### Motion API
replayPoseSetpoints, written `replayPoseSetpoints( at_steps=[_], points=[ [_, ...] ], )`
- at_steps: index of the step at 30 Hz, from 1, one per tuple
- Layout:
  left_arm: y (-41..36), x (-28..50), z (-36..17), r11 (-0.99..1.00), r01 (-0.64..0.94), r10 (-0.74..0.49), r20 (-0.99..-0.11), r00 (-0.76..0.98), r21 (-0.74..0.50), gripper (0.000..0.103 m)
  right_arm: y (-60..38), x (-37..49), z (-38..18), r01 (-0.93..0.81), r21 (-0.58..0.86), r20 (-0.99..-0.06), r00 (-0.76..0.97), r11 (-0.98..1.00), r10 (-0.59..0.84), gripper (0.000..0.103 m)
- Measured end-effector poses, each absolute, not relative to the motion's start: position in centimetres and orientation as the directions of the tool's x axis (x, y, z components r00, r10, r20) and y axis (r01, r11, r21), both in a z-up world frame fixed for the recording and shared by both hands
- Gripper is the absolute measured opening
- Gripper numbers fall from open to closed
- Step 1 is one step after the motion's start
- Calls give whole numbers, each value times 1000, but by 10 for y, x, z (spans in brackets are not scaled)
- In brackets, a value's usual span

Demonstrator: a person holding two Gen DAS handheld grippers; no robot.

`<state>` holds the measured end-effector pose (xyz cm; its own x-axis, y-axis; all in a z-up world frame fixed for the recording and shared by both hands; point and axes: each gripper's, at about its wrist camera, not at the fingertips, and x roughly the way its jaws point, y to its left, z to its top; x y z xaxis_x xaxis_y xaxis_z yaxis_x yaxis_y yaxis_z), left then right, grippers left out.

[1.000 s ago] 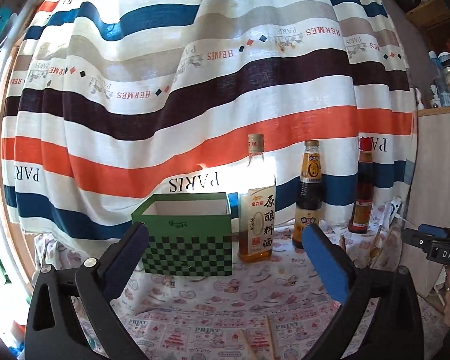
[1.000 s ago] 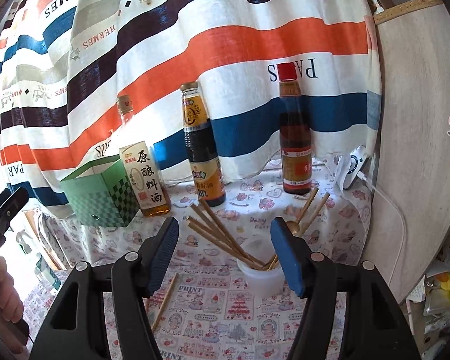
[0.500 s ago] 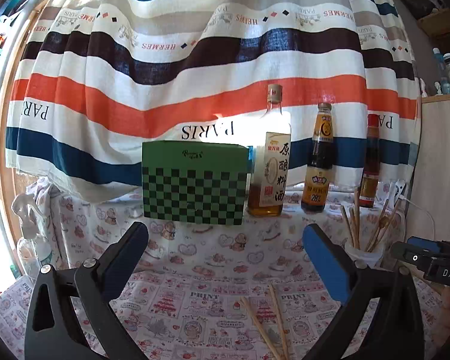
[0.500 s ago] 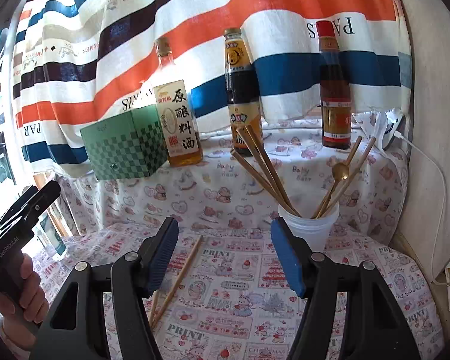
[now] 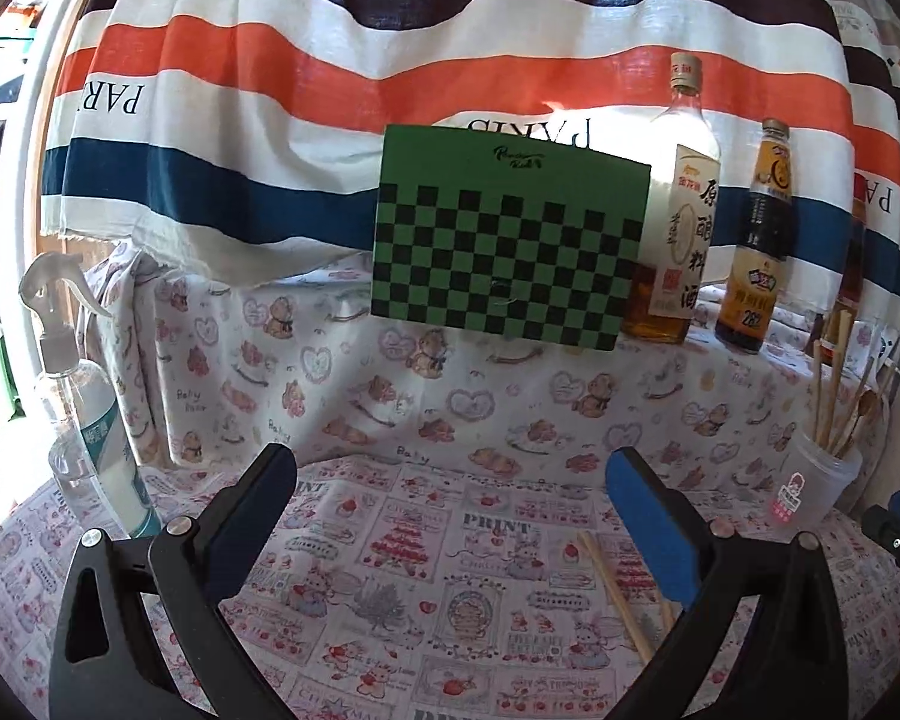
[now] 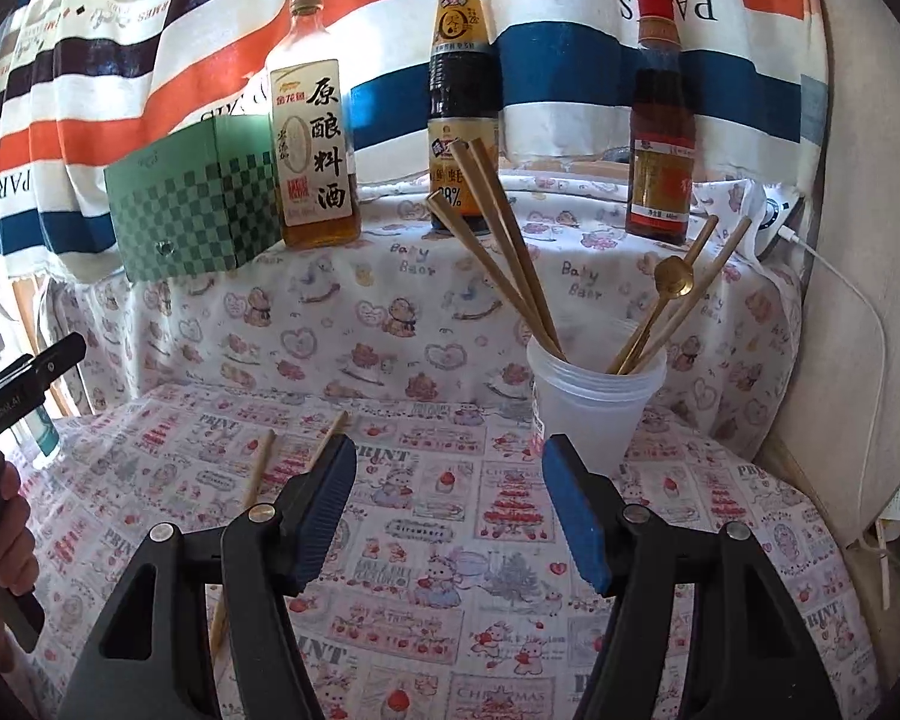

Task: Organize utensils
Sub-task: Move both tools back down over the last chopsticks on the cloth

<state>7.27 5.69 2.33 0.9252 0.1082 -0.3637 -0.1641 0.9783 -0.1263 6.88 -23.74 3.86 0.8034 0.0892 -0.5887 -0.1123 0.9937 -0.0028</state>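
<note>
Left gripper (image 5: 450,516) jaws wide apart, right gripper (image 6: 447,507) too (both hold nothing), two chopsticks (image 6: 294,468) on tablecloth (image 6: 450,540), cup (image 6: 591,414) with more sticks nearby

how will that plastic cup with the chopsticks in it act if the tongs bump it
The plastic cup looks thin and translucent, so it is probably light. The chopsticks and spoon lean far above its rim, so it is likely top-heavy and apt to tip. It may also slide on the cloth.
</note>
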Motion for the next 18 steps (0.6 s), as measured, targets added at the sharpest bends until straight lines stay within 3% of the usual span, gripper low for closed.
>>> replayPoseSetpoints(
  at_steps=[8,18],
  points=[
    [64,96,0,977,-133,38,-472,881,-169,102,-230,79,19,-142,26,-646,753,989,125,68],
    [65,104,-15,974,-122,9,-506,862,-190,102,-227,83,16,-126,70,-696,704,990,139,68]
  ],
)
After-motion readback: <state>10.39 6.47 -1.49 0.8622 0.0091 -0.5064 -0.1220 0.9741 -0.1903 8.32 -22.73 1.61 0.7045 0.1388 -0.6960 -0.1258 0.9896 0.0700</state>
